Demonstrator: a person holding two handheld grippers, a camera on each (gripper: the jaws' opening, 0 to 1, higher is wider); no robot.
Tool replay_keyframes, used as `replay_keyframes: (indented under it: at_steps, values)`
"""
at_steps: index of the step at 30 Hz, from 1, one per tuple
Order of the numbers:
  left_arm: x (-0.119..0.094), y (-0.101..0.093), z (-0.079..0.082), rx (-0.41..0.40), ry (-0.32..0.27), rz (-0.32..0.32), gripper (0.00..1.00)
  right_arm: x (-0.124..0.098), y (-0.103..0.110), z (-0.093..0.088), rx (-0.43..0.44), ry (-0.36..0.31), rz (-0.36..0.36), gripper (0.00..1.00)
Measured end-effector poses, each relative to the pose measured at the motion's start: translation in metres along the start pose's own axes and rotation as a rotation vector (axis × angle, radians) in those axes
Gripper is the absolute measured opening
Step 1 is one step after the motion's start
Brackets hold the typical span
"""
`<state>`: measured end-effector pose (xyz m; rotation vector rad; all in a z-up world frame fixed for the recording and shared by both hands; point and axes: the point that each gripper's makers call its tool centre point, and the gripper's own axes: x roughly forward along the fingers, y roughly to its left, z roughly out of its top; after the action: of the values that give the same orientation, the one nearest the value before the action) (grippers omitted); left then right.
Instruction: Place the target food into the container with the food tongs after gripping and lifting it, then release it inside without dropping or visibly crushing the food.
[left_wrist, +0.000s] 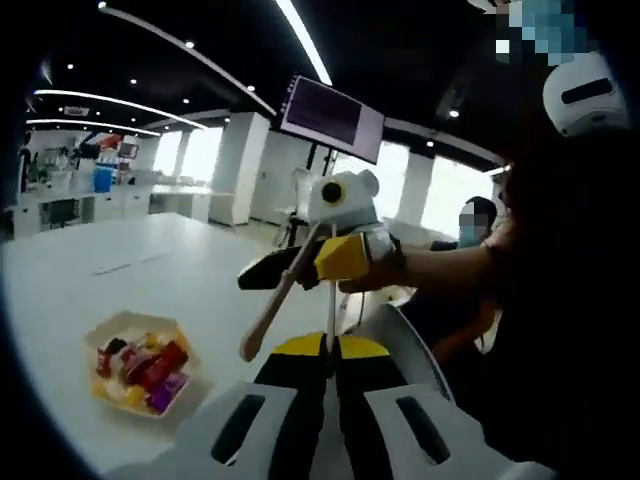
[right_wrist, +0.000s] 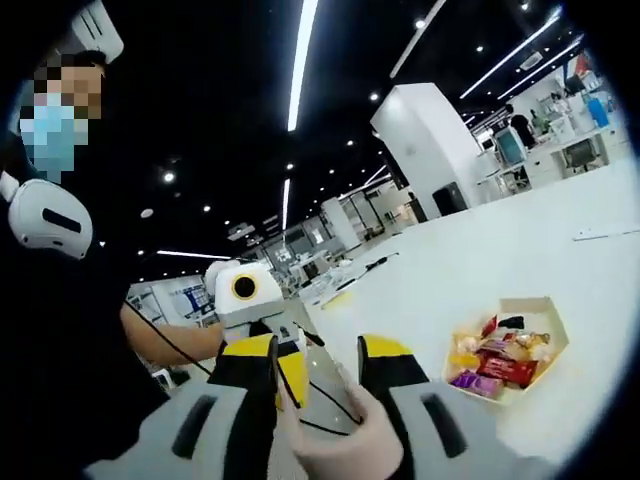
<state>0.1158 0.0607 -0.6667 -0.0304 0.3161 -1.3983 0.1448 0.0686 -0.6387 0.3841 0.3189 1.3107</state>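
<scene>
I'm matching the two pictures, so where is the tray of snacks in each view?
Left gripper view: the tray of snacks lies low on the left, on the white table.
Right gripper view: the tray of snacks lies low on the right, beyond this hand-held gripper's jaws.
Shared landmark: the white table it lies on.

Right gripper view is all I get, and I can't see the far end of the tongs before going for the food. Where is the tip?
Observer: In the left gripper view the tongs slant down, and their tip is beside the tray, not over it. It carries no food.
Operator: And the left gripper?
Observer: Its jaws stand together with nothing between them.
</scene>
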Motion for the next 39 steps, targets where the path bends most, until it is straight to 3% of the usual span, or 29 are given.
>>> replay_keyframes:
  at_steps: [5, 8, 10, 13, 17, 22, 29, 35, 36, 39]
  values:
    - [0.0, 0.017, -0.024, 0.033, 0.088, 0.028, 0.0, -0.031, -0.027, -0.021, 0.04, 0.038, -0.145, 0.3]
    - [-0.003, 0.033, -0.039, 0.03, 0.13, 0.049, 0.0, -0.057, -0.041, -0.029, 0.076, 0.024, -0.223, 0.28]
    - [-0.006, 0.05, -0.057, 0.087, 0.21, 0.079, 0.0, -0.077, -0.048, -0.035, 0.086, 0.026, -0.283, 0.27]
    - [-0.005, 0.063, -0.09, 0.114, 0.346, 0.066, 0.0, -0.092, -0.047, -0.037, 0.094, 0.013, -0.313, 0.25]
    - [0.002, 0.072, -0.116, 0.136, 0.429, 0.024, 0.0, -0.103, -0.046, -0.04, 0.102, 0.004, -0.358, 0.25]
    - [0.01, 0.089, -0.136, 0.126, 0.465, 0.014, 0.0, -0.105, -0.045, -0.049, 0.114, 0.0, -0.395, 0.24]
    - [0.009, 0.097, -0.164, 0.183, 0.513, -0.013, 0.0, -0.114, -0.047, -0.066, 0.143, 0.017, -0.463, 0.23]
    - [0.013, 0.098, -0.168, 0.209, 0.474, -0.053, 0.02, -0.125, -0.058, -0.073, 0.137, 0.029, -0.55, 0.23]
    - [0.011, 0.099, -0.168, 0.202, 0.474, -0.049, 0.05, -0.126, -0.059, -0.073, 0.136, 0.03, -0.555, 0.23]
    - [0.005, 0.101, -0.159, 0.153, 0.453, -0.003, 0.41, -0.126, -0.059, -0.073, 0.128, 0.045, -0.562, 0.28]
